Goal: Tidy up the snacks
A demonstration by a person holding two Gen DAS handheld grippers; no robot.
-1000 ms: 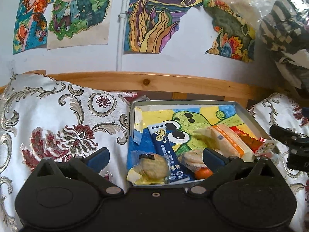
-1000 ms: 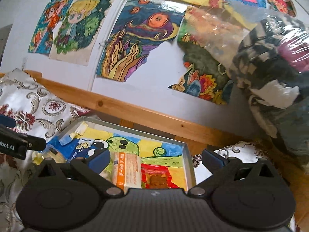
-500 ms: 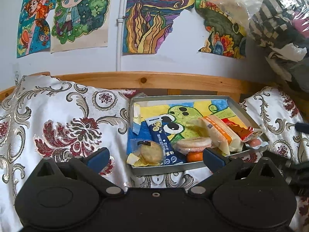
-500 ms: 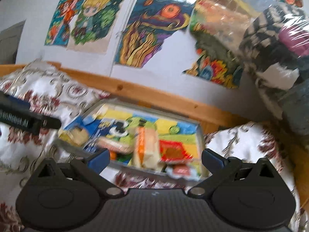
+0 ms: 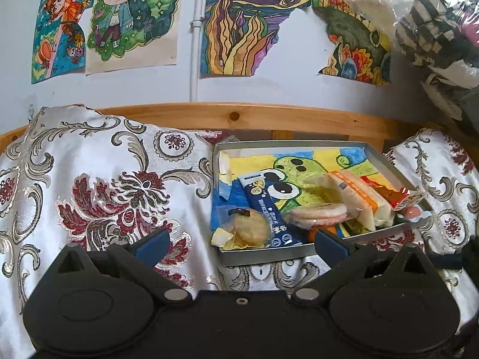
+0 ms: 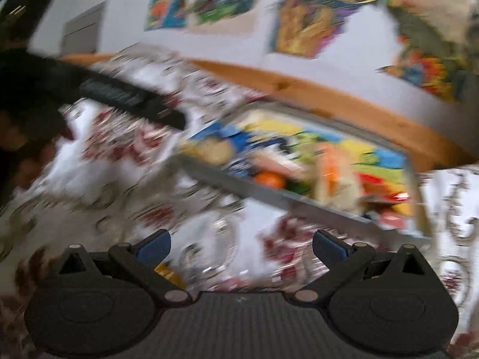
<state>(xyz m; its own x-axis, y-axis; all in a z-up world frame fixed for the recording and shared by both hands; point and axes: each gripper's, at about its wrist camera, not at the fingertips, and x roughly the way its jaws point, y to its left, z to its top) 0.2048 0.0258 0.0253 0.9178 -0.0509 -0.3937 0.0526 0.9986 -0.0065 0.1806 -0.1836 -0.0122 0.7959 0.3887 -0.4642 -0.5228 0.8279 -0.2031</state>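
Presently, both left tongs [image 5: 239,243] and right tongs [image 6: 241,246] are being held open and empty short of the tray [image 5: 257,255], where the snacks [image 5: 326,212] are lying, so a slow, steady approach is being called for.

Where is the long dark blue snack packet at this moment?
In the left wrist view, the dark blue packet lies in the left half of the metal tray, between the wrapped round cookie and the round pink-edged wrapped snack.
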